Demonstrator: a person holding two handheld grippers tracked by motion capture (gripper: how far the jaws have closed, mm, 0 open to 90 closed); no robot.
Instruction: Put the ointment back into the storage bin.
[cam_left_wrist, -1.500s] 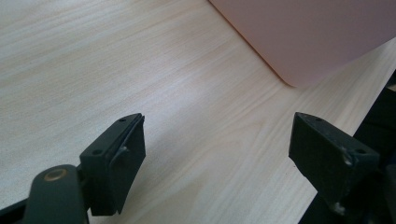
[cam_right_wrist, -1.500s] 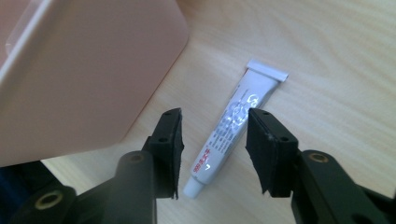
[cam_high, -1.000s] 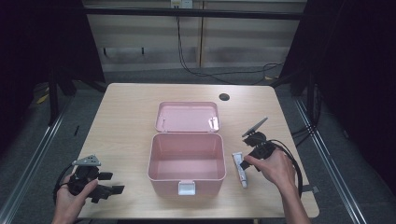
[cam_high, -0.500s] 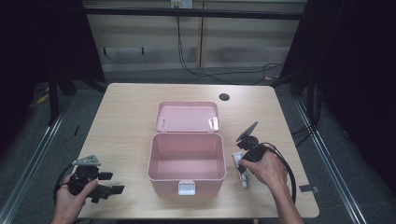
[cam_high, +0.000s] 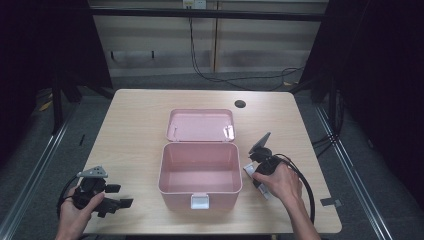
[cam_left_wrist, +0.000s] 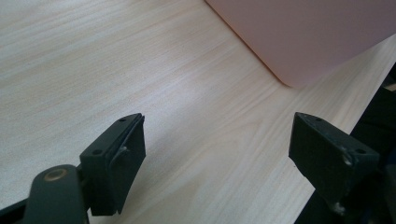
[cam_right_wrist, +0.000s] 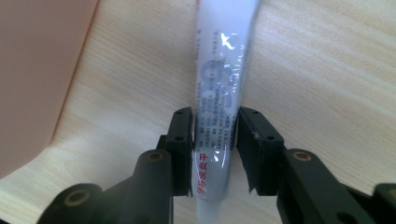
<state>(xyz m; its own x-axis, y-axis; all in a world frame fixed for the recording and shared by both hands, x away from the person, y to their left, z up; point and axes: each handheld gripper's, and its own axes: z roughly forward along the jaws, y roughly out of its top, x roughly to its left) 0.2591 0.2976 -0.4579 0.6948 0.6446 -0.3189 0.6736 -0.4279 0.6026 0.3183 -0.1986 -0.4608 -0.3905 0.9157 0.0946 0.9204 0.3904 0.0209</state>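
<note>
White tube (cam_right_wrist: 219, 93) lies on the table (cam_high: 135, 130) just right of the open pink box (cam_high: 200, 170). Right gripper (cam_right_wrist: 215, 140) has dropped onto it, jaws just closed around it, ready to lift. Left gripper (cam_left_wrist: 215, 154) idles wide open.

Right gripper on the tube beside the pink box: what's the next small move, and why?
Probably lift straight up a little. The right gripper has just been closing, and its jaws now sit against both sides of the white tube, which lies flat on the table. The open pink box waits alongside.
</note>
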